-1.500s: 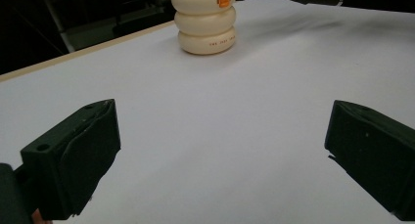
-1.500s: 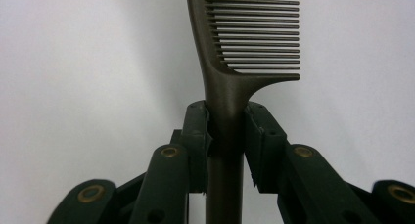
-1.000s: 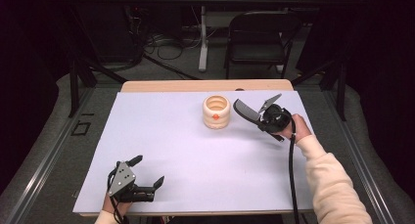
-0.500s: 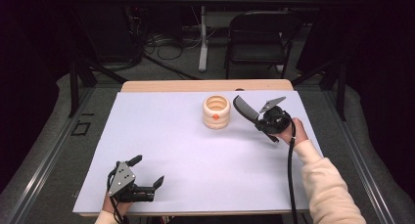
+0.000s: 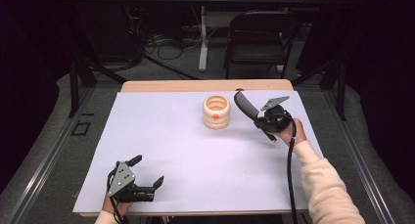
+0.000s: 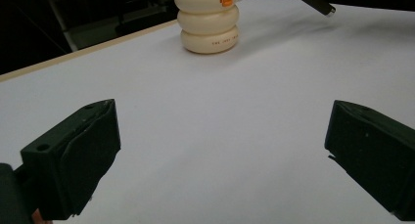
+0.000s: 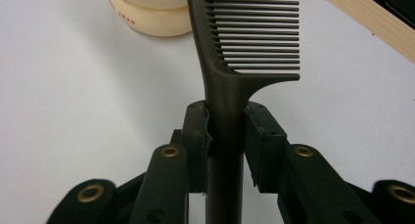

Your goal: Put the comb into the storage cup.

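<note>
My right gripper (image 5: 260, 118) (image 7: 226, 128) is shut on the handle of a black comb (image 5: 244, 104) (image 7: 230, 62), held above the table's back right. The comb's toothed end points toward a cream ribbed holder (image 5: 216, 111) (image 7: 147, 16) with an orange mark, just to its left; whether they touch I cannot tell. The holder (image 6: 208, 21) stands upright at the back middle. My left gripper (image 5: 147, 170) (image 6: 220, 145) rests near the front left edge, jaws wide open with nothing between them.
A white sheet (image 5: 171, 136) covers the wooden table (image 5: 195, 85). Beyond the far edge are a dark folding chair (image 5: 257, 33), a table leg and cables on the floor. A cable (image 5: 289, 175) trails from the right gripper along the sleeve.
</note>
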Tool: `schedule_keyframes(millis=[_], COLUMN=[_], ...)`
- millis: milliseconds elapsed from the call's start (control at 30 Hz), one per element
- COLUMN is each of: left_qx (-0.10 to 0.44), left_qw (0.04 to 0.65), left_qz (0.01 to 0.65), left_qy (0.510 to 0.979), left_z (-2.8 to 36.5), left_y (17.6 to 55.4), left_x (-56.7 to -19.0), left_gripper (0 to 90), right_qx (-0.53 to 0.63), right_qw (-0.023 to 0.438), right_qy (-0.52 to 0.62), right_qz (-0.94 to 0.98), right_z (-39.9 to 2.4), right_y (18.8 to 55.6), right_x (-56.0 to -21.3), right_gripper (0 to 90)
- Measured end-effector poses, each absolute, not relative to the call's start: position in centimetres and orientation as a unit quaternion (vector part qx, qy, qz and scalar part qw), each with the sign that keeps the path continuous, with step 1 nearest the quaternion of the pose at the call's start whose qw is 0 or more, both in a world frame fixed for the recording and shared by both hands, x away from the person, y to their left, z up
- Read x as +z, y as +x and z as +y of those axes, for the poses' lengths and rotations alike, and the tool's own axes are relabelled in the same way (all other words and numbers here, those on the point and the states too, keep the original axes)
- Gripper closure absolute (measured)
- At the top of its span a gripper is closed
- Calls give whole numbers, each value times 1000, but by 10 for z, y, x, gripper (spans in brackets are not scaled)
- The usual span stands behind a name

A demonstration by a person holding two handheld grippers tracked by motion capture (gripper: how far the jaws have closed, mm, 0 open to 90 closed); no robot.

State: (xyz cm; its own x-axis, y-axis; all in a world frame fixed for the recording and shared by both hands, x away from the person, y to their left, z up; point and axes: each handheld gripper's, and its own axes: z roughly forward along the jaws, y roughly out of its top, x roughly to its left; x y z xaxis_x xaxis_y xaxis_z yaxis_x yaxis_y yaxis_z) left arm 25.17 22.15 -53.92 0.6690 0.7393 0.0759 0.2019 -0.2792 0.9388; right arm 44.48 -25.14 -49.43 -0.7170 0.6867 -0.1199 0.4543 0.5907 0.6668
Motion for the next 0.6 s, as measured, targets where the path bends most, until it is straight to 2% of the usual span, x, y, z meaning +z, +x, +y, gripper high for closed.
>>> schedule_keyframes(millis=[600], left_qx=[264], left_qw=[511], left_qz=[312], left_qy=[756], left_z=[222], left_y=[252], left_x=[-539], left_gripper=[2], right_qx=[330], right_qw=[198], right_qy=[329], right_qz=[862], right_z=[-245], right_y=[442], right_x=[-485], right_gripper=[723])
